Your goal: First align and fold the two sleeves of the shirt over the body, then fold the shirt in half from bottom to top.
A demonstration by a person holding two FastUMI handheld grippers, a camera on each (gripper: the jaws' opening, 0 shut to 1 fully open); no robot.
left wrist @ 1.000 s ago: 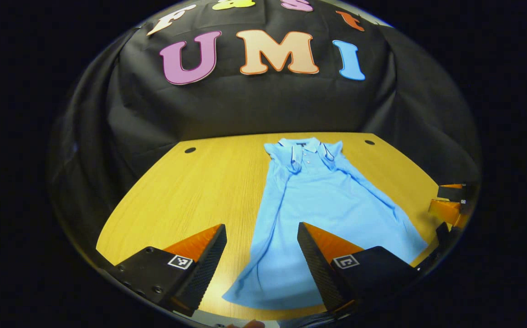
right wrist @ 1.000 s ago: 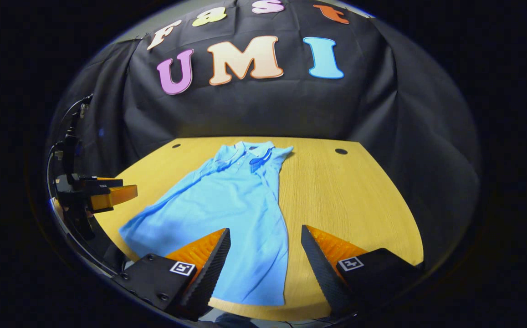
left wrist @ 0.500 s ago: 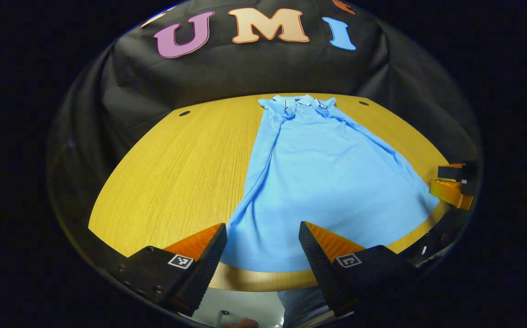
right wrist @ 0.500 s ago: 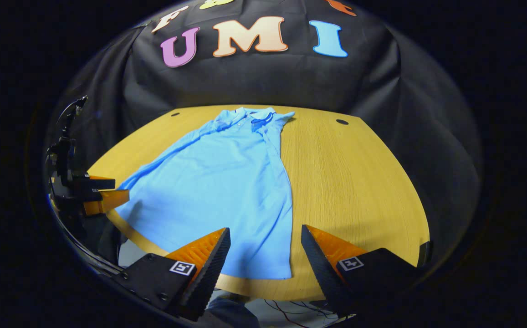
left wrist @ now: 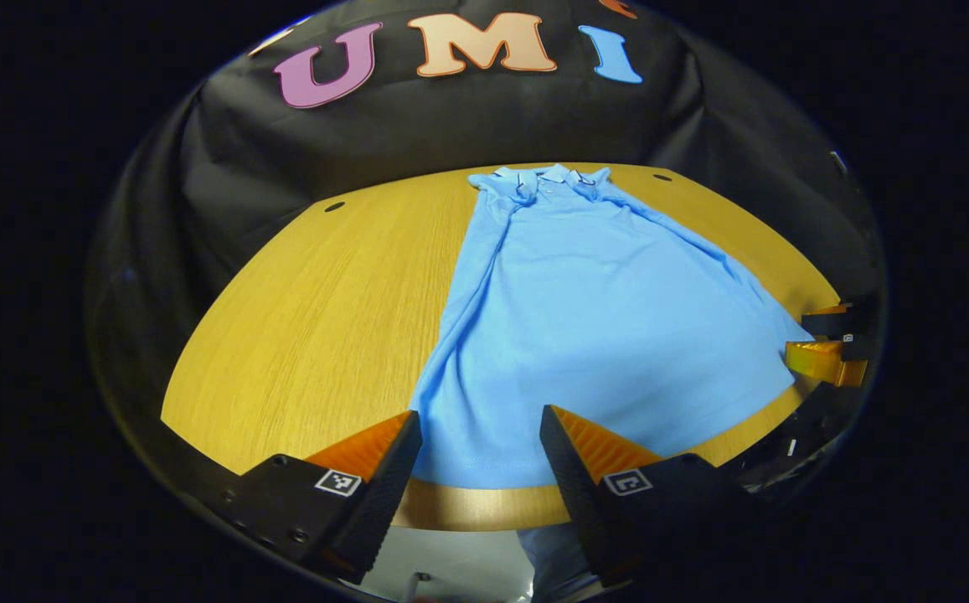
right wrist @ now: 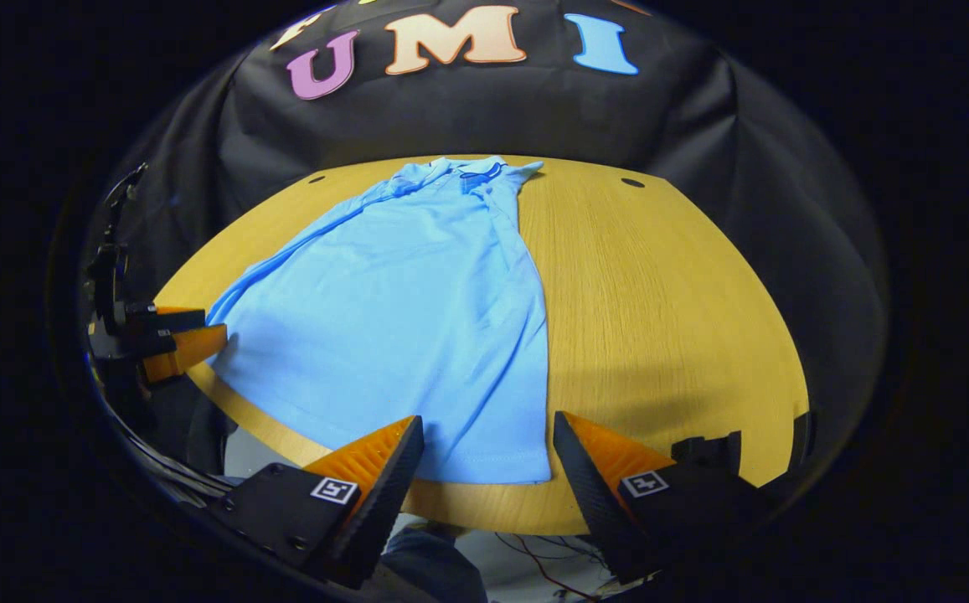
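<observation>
A light blue polo shirt (left wrist: 593, 318) (right wrist: 400, 301) lies flat on the wooden table, collar at the far edge and hem near the front edge. Both sleeves are folded in over the body. My left gripper (left wrist: 480, 427) is open above the hem's left corner, nothing between its fingers. My right gripper (right wrist: 486, 431) is open above the hem's right corner, also holding nothing. The right gripper (left wrist: 827, 343) shows at the right edge of the left gripper view. The left gripper (right wrist: 170, 339) shows at the left edge of the right gripper view.
The round-fronted wooden table (left wrist: 316, 318) (right wrist: 668, 318) has small dark holes (left wrist: 334, 206) (right wrist: 632, 182) near its back corners. Black cloth walls the booth behind and at the sides. Below the table's front edge, floor and loose wires (right wrist: 534, 561) show.
Both grippers have drawn back toward the table's front edge and tipped downward, so the shirt's hem now sits just ahead of their fingertips. The shirt itself has not moved.
</observation>
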